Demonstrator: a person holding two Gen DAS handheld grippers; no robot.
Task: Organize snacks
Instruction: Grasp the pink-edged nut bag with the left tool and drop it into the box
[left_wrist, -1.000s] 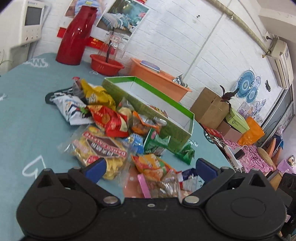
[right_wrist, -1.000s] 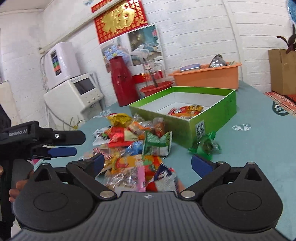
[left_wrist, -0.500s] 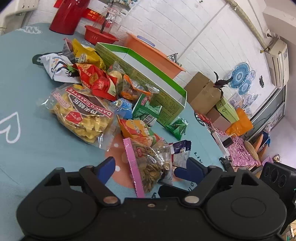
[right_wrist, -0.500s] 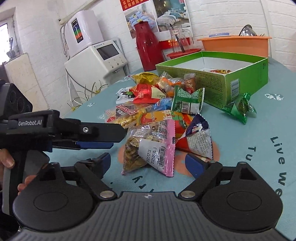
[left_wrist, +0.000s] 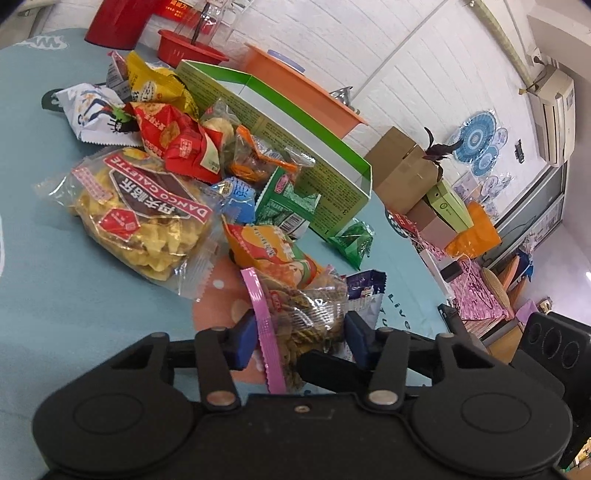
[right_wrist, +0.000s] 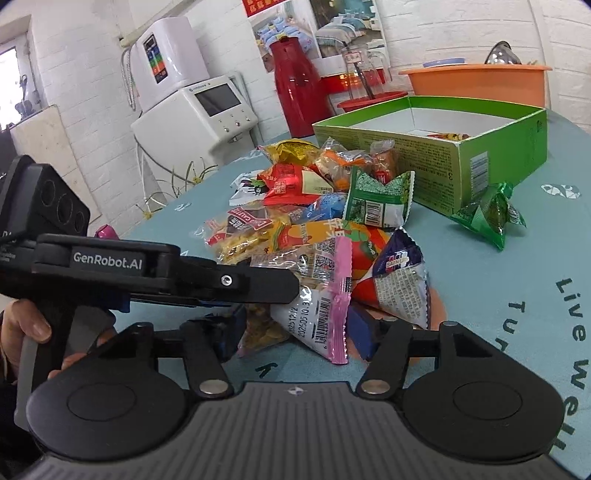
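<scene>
We see the left gripper closing, its blue pads at either side of the clear pink-edged snack bag; they look to be touching it, though we can't be sure they press. The right gripper is also closing, still wide, around the same bag from the other side. A second ago both stood fully open above the pile. The bag lies at the near end of the snack pile, in front of the green box.
</scene>
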